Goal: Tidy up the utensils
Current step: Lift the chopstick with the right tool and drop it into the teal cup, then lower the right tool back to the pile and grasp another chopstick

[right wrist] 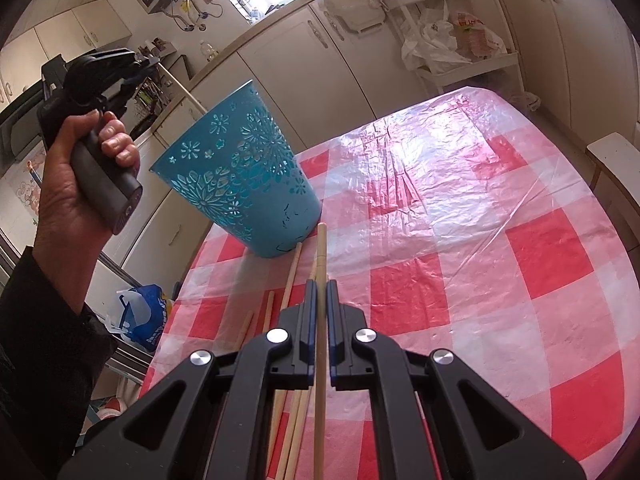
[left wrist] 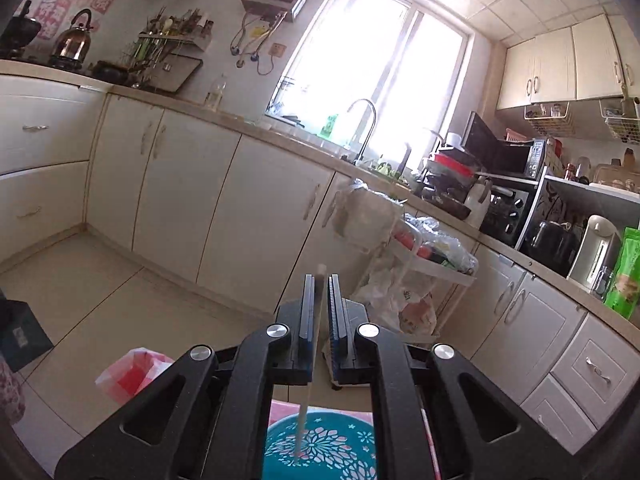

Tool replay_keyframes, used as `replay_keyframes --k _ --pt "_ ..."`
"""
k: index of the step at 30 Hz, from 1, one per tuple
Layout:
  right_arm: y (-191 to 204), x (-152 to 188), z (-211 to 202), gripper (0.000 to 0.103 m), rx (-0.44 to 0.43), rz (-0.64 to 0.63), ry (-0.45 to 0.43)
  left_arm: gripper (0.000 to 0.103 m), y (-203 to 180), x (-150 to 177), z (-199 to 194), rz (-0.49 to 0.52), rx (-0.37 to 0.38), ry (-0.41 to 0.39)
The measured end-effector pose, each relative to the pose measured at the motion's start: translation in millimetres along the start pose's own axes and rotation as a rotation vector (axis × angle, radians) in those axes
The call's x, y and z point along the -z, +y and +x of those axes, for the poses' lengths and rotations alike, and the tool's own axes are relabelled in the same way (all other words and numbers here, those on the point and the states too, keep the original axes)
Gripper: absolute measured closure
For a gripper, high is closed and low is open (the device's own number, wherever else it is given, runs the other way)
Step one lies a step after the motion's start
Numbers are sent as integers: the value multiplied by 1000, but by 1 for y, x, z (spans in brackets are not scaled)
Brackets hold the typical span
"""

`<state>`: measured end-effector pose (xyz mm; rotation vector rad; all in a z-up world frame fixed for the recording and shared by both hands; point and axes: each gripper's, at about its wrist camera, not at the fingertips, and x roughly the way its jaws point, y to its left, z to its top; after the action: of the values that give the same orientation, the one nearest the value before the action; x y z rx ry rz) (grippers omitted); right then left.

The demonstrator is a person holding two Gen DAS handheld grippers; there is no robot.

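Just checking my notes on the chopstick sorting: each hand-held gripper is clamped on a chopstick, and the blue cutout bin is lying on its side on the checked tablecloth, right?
Not quite. The blue cutout bin stands upright on the checked tablecloth, as the right wrist view shows. The rest holds: the left hand-held gripper and the right hand-held gripper are each clamped on a chopstick.

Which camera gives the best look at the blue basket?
The right wrist view: the blue basket shows whole, from rim to base, on the checked tablecloth. The left wrist view catches only part of it at the bottom edge, behind the gripper.
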<state>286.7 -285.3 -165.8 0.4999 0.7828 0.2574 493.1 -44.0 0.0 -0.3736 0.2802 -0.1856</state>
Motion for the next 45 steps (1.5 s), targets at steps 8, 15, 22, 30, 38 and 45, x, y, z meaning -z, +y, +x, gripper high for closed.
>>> replay_keyframes --k 8,15,22,30,38,45 --pt "-1 -1 -3 97 1 5 -11 98 10 21 0 43 -22 95" --pt "7 -14 -21 97 -53 -4 -78 46 29 21 -54 74 -84 93" --pt "59 -78 -46 97 -161 -62 -251 24 45 59 -115 214 -171 73" --pt "127 -165 -29 97 -183 -143 -437 20 67 93 -119 217 -170 140" --pt "146 -206 39 97 -71 -141 -428 19 94 89 -119 145 -197 155" --pt "145 -193 65 97 1 -186 -316 18 99 86 -121 119 -191 160"
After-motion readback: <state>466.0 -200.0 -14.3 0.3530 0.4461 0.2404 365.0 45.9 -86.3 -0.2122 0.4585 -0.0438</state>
